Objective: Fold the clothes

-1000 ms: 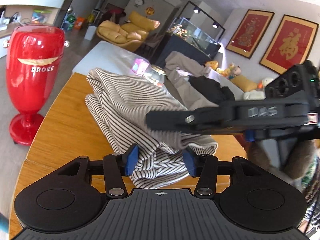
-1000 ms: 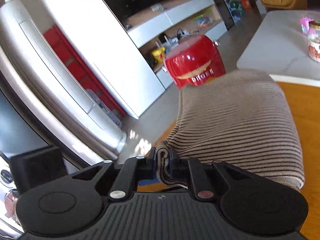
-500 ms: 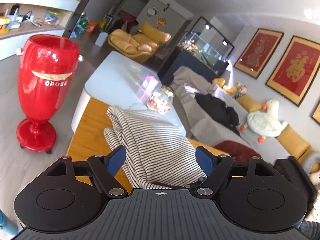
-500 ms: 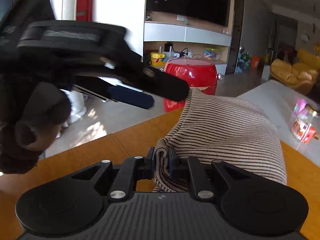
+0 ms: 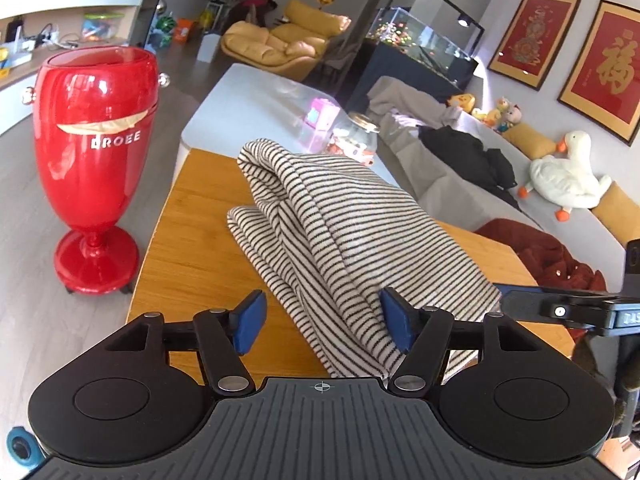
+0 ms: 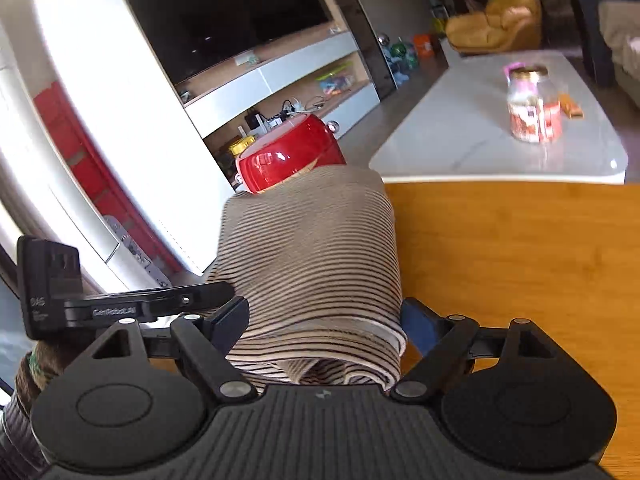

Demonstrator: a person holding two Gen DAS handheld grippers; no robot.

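A: Where's the striped garment (image 5: 340,236)?
B: Folded heap on the wooden desk (image 5: 200,248).
A: Left gripper (image 5: 322,322)?
B: Jaws wide, just closing a little; cloth lies between, unpinched.
A: Right gripper (image 6: 326,326)?
B: Jaws just sprang wide; fold sits loose between.

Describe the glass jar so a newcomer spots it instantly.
Start at the wooden table holding the striped garment; beyond its far edge lies a white low table. The glass jar stands there beside a pink box, the only clear container with a gold lid and red-and-white label.
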